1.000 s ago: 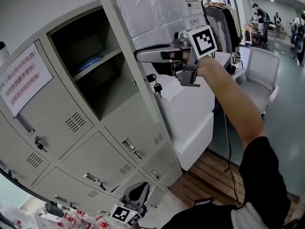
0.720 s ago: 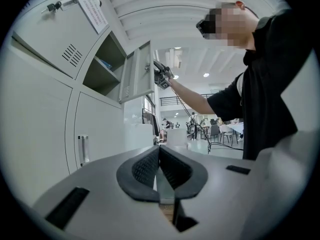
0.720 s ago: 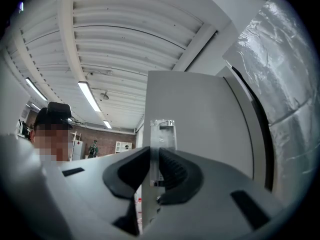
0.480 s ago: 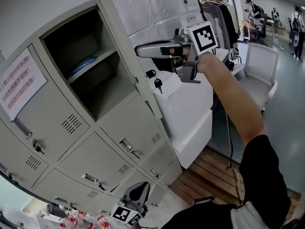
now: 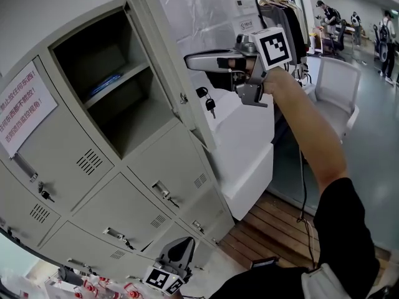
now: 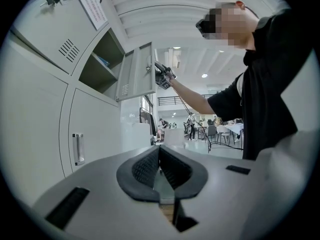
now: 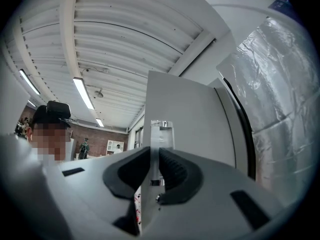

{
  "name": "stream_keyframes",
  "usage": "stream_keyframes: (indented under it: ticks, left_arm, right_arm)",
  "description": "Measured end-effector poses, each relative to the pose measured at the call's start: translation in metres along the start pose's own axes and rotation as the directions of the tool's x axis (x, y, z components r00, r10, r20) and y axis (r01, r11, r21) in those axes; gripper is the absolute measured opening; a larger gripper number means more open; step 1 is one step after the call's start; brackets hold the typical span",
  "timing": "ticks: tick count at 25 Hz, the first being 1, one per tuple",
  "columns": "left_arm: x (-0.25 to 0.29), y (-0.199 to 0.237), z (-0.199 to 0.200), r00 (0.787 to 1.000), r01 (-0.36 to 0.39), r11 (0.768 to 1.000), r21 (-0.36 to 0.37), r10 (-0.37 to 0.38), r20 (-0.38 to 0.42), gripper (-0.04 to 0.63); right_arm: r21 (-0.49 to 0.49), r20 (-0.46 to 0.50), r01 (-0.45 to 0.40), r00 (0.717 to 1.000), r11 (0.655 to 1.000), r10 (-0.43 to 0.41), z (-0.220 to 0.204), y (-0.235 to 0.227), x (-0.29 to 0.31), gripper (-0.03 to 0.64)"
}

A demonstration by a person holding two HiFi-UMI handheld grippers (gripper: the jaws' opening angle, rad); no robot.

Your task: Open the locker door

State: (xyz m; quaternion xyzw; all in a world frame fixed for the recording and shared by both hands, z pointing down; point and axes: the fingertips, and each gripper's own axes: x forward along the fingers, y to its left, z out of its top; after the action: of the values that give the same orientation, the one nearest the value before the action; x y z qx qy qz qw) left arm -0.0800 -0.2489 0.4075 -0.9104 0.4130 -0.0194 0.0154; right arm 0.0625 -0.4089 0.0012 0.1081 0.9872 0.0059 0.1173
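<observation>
— At the grey locker bank (image 5: 124,195), how many doors stand open?

— One. The locker door (image 6: 139,76) is swung well out from its compartment, and the head view sees it almost edge-on. At least five other doors are shut. One of them carries a single paper notice (image 5: 25,108) with red print.

— What is inside the open compartment?

— One shelf (image 5: 124,78) splits it into two levels, and one blue item (image 5: 103,87) lies on that shelf.

— And the two tools?

— The right tool (image 5: 189,61) is raised at arm's length to the door's outer face. Its jaws have just been closing and clamp the door's one metal handle (image 7: 161,134). One bunch of keys (image 5: 209,103) hangs from the lock just below. The left tool (image 6: 159,154) is held low, at the bottom of the head view. Its jaws are pressed together with nothing between them. One white chair (image 5: 336,98) stands beyond the raised arm.
</observation>
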Motion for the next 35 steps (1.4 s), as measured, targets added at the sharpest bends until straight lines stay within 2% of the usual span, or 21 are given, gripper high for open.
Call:
stream_keyframes:
  ticks: [10, 16, 24, 28, 35]
  left_arm:
    - [0.002, 0.008, -0.003, 1.000, 0.023, 1.000, -0.010, -0.023, -0.006, 0.015]
    - [0.003, 0.005, -0.003, 1.000, 0.029, 0.999, -0.018, -0.030, -0.009, 0.015]
    - [0.005, 0.004, -0.006, 1.000, 0.027, 0.999, -0.022, -0.027, -0.008, 0.015]
    - [0.006, 0.004, -0.007, 1.000, 0.026, 0.999, -0.026, -0.026, -0.005, 0.015]
    - [0.017, 0.007, 0.001, 0.999, 0.030, 1.000, -0.003, -0.030, 0.014, 0.015]
  right_arm:
    - [0.009, 0.020, 0.062, 0.998, 0.998, -0.063, 0.001, -0.017, -0.016, 0.064]
    - [0.024, 0.024, 0.162, 0.986, 0.986, -0.163, 0.001, -0.044, -0.043, 0.046]
    - [0.077, 0.088, 0.259, 0.960, 0.963, -0.266, -0.002, -0.072, -0.087, 0.034]
    - [0.008, 0.067, 0.319, 0.945, 0.948, -0.319, -0.008, -0.068, -0.092, 0.028]
    - [-0.169, 0.034, 0.410, 0.911, 0.896, -0.411, -0.025, -0.038, -0.094, 0.021]
